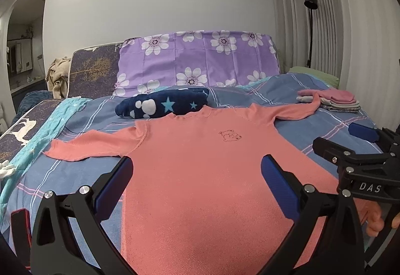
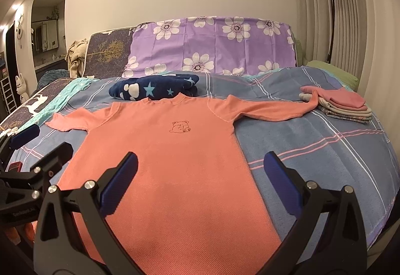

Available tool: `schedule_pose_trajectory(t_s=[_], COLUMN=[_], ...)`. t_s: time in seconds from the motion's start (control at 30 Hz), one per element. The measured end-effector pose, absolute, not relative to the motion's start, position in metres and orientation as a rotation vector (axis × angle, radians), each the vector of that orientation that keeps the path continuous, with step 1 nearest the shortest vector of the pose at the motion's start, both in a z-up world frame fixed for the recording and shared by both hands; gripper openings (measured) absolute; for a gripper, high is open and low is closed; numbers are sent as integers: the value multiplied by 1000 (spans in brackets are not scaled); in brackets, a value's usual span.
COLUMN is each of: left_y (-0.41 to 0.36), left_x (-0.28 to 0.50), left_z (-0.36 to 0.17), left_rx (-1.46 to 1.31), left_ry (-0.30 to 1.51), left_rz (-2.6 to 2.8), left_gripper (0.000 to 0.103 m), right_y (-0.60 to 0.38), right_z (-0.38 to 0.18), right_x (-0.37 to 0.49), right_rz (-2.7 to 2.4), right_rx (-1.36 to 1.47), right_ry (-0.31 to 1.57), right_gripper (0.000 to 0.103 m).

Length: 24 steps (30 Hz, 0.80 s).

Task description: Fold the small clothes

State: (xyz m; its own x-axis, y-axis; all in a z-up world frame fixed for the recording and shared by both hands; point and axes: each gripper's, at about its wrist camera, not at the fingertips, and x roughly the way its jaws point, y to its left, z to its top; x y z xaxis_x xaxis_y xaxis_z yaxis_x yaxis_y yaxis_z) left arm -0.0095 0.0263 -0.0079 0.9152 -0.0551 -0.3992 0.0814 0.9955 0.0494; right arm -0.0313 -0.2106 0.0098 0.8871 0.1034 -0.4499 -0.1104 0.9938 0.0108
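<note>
Both grippers, left (image 1: 196, 170) and right (image 2: 200, 166), gape over a pink shirt (image 2: 175, 150) on the plaid bedspread (image 2: 312, 140), curtains (image 2: 337, 12) behind.

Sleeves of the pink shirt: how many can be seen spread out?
2. One sleeve lies flat toward the left; the other sleeve stretches right, its cuff reaching the folded pile. None appears hidden.

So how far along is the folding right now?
Done: a folded stack sits at the bed's right. In hand: nothing; the pink shirt lies flat, sleeves spread, one sleeve end on the stack. Both left gripper and right gripper are open above it. Left: fold the shirt.
</note>
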Motion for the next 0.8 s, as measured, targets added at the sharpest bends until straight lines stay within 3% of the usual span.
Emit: schedule_pose_trajectory(t_s=[0.8], left_y=[30], left_x=[-4], left_z=[-23], left_rx=[81], left_ry=[443], left_rz=[-48], left_gripper=[102], right_y=[-210], right_z=[-4], right_x=[-22], right_rz=[121], right_rx=[17], right_ry=[538], right_gripper=[101])
